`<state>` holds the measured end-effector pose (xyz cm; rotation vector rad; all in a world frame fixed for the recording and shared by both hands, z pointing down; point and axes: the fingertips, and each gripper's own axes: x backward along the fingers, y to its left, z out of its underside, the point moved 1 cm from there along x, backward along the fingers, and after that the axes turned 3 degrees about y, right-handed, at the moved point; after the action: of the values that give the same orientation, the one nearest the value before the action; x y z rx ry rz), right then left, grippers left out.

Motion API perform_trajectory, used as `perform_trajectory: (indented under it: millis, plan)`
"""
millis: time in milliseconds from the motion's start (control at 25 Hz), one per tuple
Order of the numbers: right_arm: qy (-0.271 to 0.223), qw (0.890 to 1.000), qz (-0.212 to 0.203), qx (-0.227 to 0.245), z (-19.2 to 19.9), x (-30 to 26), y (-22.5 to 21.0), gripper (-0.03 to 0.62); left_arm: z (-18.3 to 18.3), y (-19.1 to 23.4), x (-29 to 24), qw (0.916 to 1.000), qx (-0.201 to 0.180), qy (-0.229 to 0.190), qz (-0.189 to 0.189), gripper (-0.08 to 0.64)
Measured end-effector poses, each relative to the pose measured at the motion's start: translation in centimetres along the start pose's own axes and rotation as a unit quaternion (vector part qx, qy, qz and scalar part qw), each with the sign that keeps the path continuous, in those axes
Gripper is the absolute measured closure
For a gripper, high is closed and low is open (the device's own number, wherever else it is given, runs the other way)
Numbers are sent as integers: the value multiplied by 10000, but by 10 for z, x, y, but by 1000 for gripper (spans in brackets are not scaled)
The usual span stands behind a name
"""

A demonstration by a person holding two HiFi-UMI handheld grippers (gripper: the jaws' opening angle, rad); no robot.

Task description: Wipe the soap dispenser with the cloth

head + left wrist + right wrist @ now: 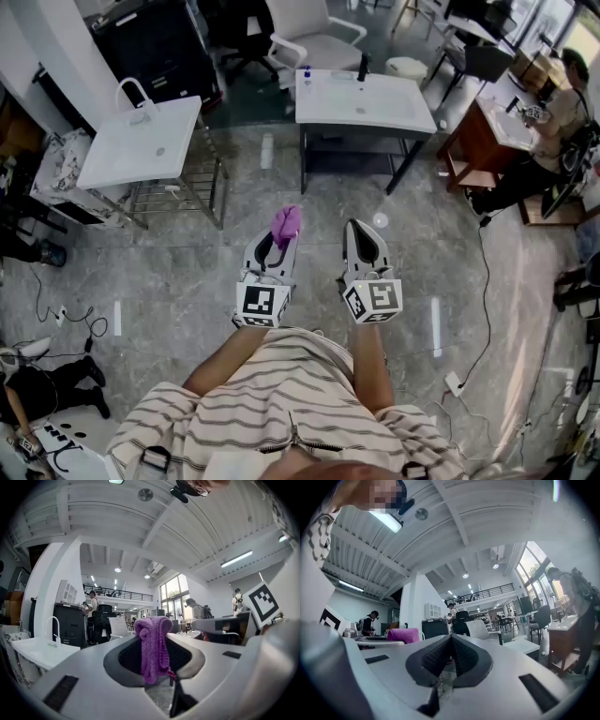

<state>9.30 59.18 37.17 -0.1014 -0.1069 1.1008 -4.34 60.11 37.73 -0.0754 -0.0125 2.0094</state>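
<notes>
The left gripper [278, 242], at frame centre, is clamped on the cloth [286, 223] to carry it for wiping, while the right gripper [361, 231] is closed and empty.

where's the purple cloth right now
The purple cloth is pinched in the left hand-held gripper, bunched at its tip near the middle of the head view, above the floor and just left of the shut right hand-held gripper.
</notes>
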Motion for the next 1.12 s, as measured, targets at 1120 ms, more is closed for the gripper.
perform_trajectory:
  millis: [1120]
  plan:
    - [360,9985,-406,93,16,-185,-109,583,41,59,-200,9988,297,305,-260,442]
